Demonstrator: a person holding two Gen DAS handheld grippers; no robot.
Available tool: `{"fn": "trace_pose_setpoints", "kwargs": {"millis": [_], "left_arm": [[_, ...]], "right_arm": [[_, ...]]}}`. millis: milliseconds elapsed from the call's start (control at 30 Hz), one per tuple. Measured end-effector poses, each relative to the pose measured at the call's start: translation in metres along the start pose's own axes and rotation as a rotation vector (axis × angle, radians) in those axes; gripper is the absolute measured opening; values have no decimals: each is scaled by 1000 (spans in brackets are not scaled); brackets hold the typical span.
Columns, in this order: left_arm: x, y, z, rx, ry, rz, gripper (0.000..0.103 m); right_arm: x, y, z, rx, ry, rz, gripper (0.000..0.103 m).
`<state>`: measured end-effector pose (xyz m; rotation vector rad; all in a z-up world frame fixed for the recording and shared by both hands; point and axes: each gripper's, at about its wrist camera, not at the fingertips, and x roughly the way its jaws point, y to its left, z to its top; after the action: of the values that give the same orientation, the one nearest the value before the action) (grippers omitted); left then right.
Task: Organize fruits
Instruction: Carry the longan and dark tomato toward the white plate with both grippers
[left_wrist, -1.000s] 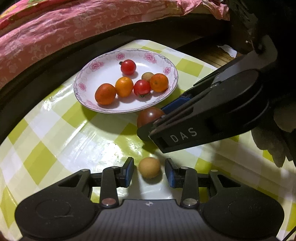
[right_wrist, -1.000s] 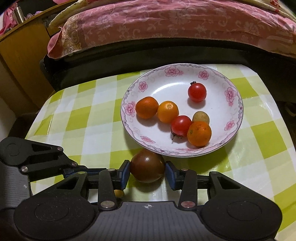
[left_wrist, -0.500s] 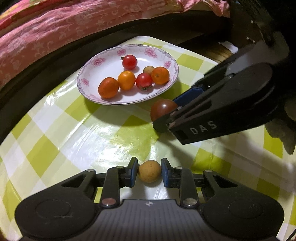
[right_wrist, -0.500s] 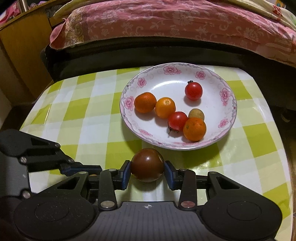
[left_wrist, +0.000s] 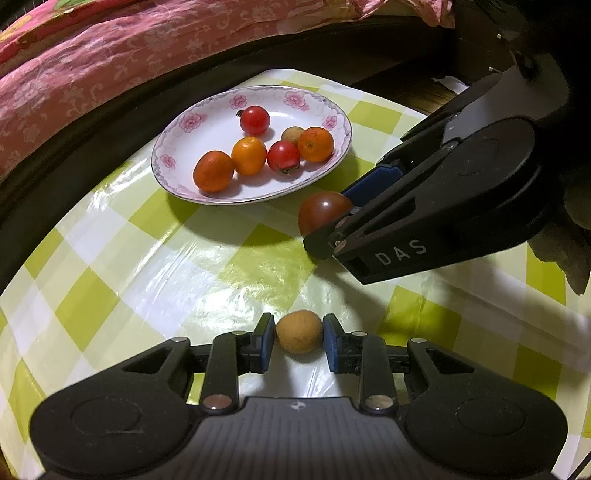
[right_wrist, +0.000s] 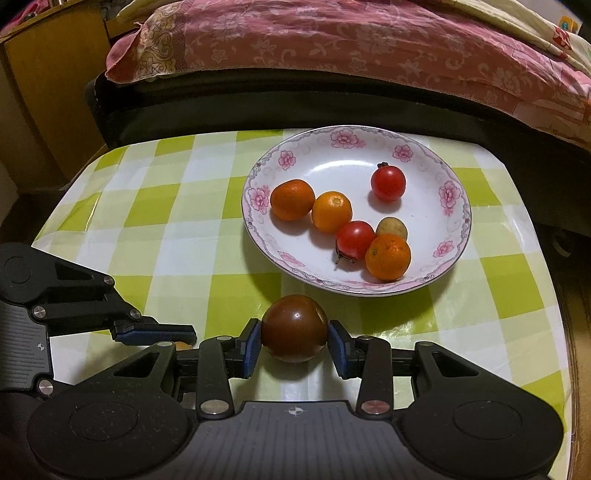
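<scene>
A white floral plate (left_wrist: 207, 110) (right_wrist: 424, 162) on the checked tablecloth holds several small fruits: oranges, red tomatoes and a tan one. My left gripper (left_wrist: 298, 341) is shut on a small tan round fruit (left_wrist: 299, 331), lifted a little off the cloth. My right gripper (right_wrist: 294, 343) is shut on a dark brown-red tomato (right_wrist: 294, 326), just in front of the plate; it also shows in the left wrist view (left_wrist: 323, 212). The left gripper's fingers (right_wrist: 155, 330) show at the left of the right wrist view.
The table's green-and-white cloth (right_wrist: 177, 221) ends at a dark sofa edge (right_wrist: 258, 107) with a pink floral cover (right_wrist: 332, 40) behind. A wooden cabinet (right_wrist: 44, 85) stands at the back left. The table edge runs along the right (right_wrist: 554, 295).
The left gripper closed onto the tan fruit and both grippers drew back from the plate and rose, each carrying its fruit.
</scene>
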<state>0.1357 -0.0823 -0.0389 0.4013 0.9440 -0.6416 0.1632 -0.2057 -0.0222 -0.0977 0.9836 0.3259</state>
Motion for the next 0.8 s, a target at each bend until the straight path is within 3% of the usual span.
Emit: {"fn": "trace_pose_setpoints", "kwargs": {"millis": [800], "left_arm": [[3,1,3,-21,-16,-1,35]], "right_arm": [[1,3,-1,-31,0,-16,35]]}}
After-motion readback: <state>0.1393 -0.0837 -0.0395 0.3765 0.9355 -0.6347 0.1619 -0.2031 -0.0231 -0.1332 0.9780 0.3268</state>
